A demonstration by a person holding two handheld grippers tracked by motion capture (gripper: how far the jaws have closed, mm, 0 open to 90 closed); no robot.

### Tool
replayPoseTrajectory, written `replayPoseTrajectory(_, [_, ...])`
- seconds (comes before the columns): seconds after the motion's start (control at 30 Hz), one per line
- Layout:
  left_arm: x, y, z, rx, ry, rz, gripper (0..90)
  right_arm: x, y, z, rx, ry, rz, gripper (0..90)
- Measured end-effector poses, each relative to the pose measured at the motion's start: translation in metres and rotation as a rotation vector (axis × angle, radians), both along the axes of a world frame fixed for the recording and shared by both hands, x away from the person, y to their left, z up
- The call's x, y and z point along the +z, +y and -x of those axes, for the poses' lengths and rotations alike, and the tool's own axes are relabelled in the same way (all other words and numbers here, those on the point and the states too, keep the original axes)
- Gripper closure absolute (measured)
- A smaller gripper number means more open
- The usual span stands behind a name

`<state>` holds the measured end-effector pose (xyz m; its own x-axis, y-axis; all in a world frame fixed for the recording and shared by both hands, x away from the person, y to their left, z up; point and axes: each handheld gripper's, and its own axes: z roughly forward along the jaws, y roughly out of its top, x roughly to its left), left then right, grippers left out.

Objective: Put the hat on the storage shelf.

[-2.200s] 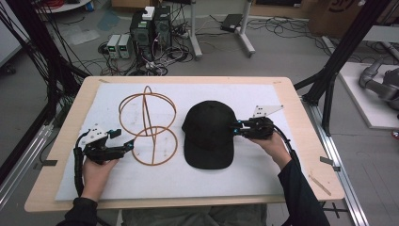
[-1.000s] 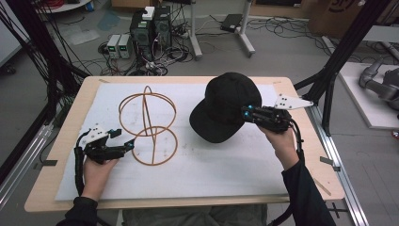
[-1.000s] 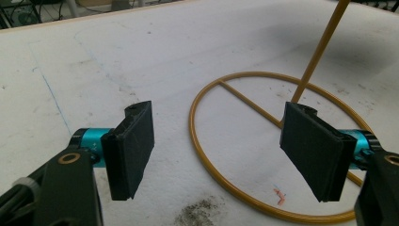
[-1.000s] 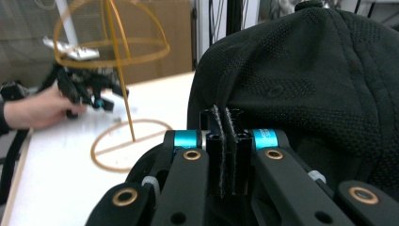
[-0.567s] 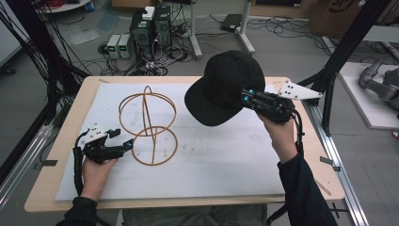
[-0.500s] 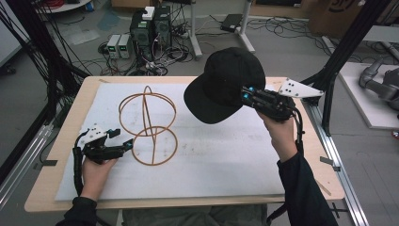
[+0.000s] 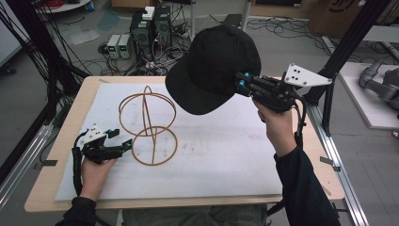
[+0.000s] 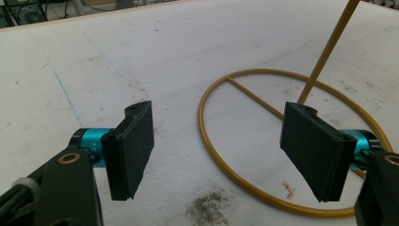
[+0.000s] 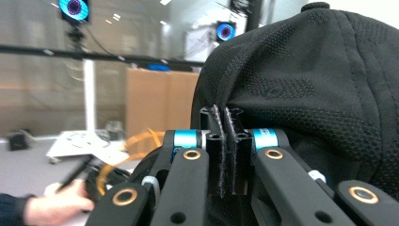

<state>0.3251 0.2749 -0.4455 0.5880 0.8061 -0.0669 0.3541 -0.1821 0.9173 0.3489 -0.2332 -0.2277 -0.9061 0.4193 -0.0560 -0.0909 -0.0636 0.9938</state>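
Right hand-held gripper (image 7: 241, 84) clamped on black cap (image 7: 214, 66), held above desk (image 7: 66, 136). Left hand-held gripper (image 7: 123, 145) wide open, empty, straddling wire stand (image 7: 149, 125) ring.

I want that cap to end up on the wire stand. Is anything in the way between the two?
Nothing visible is. The black cap, pinched at its edge in the right gripper, hangs in the air up and to the right of the wire stand, with open space between them. The left gripper sits low at the stand's base ring.

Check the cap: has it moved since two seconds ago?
Yes. The cap, clamped in the right gripper, has risen off the table and away from the person, past its far edge.
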Motion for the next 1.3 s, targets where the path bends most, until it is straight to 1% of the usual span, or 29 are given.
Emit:
replayPoseTrajectory(0.03, [0.0,0.0,0.0,0.0,0.0,-0.002,26.6,0.003,0.003,0.001,0.015,-0.005,-0.009,88.7])
replayPoseTrajectory(0.07, [0.0,0.0,0.0,0.0,0.0,-0.002,26.6,0.007,0.011,0.003,0.054,-0.009,-0.018,88.7])
replayPoseTrajectory(0.1, [0.0,0.0,0.0,0.001,-0.001,-0.002,26.6,0.008,0.015,0.004,0.071,-0.01,-0.026,88.7])
replayPoseTrajectory(0.13, [0.0,0.0,0.0,0.0,-0.003,-0.004,26.6,0.008,0.015,0.004,0.071,-0.01,-0.026,88.7])
replayPoseTrajectory(0.17, [0.0,0.0,0.0,0.001,-0.003,-0.003,26.6,0.01,0.025,0.004,0.106,-0.006,-0.029,88.7])
replayPoseTrajectory(0.2, [0.0,0.0,0.0,0.002,-0.004,-0.003,26.5,0.01,0.03,0.005,0.119,0.001,-0.03,88.7])
replayPoseTrajectory(0.23, [0.0,0.0,0.0,0.003,-0.004,-0.004,26.5,0.01,0.03,0.005,0.119,0.001,-0.03,88.7])
replayPoseTrajectory(0.3, [0.001,0.001,0.001,0.011,-0.009,-0.015,26.6,0.01,0.04,0.004,0.148,0.0,-0.034,88.7])
replayPoseTrajectory(0.37, [0.002,0.001,0.002,0.026,-0.019,-0.024,26.6,0.008,0.051,0.003,0.172,-0.002,-0.039,88.7])
replayPoseTrajectory(0.43, [0.003,0.003,0.003,0.049,-0.028,-0.035,27.1,0.005,0.062,0.003,0.189,0.0,-0.032,88.7])
replayPoseTrajectory(0.47, [0.004,0.004,0.004,0.062,-0.033,-0.037,27.1,0.004,0.067,0.002,0.2,0.002,-0.028,88.7])
replayPoseTrajectory(0.6, [0.007,0.011,0.009,0.133,-0.06,-0.024,27.3,-0.004,0.087,-0.001,0.231,0.01,0.003,88.6])
replayPoseTrajectory(0.73, [0.009,0.02,0.011,0.161,-0.069,-0.014,27.1,-0.011,0.103,-0.001,0.265,0.021,0.025,88.6])
replayPoseTrajectory(0.87, [0.009,0.026,0.012,0.166,-0.066,-0.007,26.9,-0.017,0.113,-0.001,0.288,0.026,0.04,88.6])
replayPoseTrajectory(1.07, [0.008,0.027,0.011,0.164,-0.059,-0.004,26.8,-0.023,0.125,-0.002,0.308,0.036,0.071,88.5])
replayPoseTrajectory(1.2, [0.008,0.026,0.011,0.162,-0.061,-0.006,26.7,-0.029,0.133,-0.003,0.314,0.046,0.103,88.5])
replayPoseTrajectory(1.3, [0.007,0.026,0.011,0.164,-0.059,0.001,26.8,-0.034,0.139,-0.005,0.328,0.065,0.14,88.3])
